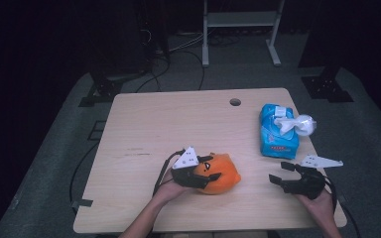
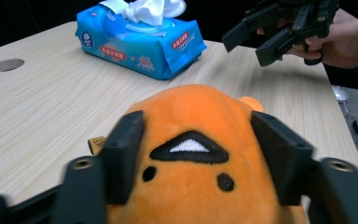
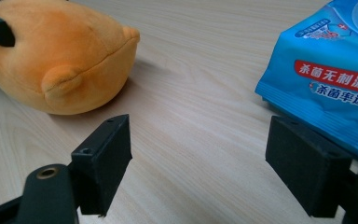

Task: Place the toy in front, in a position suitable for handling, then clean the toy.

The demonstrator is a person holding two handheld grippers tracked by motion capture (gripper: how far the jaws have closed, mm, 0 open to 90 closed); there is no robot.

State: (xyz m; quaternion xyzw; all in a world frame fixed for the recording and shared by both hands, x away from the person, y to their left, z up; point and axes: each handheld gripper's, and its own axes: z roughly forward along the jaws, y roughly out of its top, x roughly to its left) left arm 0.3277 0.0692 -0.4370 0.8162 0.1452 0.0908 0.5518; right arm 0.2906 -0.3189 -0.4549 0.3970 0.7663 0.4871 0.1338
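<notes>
The left gripper straddles the round orange plush toy, one jaw against each flank, pinning it on the pale wooden worktop. Right of the toy, the right gripper hovers wide and empty, likely waiting to assist.

Your high view is dim: the pale wooden table catches light from above while the floor and room behind fall into near black. The gripper views are brighter and evenly lit. The orange plush toy throws only a soft shadow. Your left gripper's near parts are blurred along the bottom edge.
</notes>
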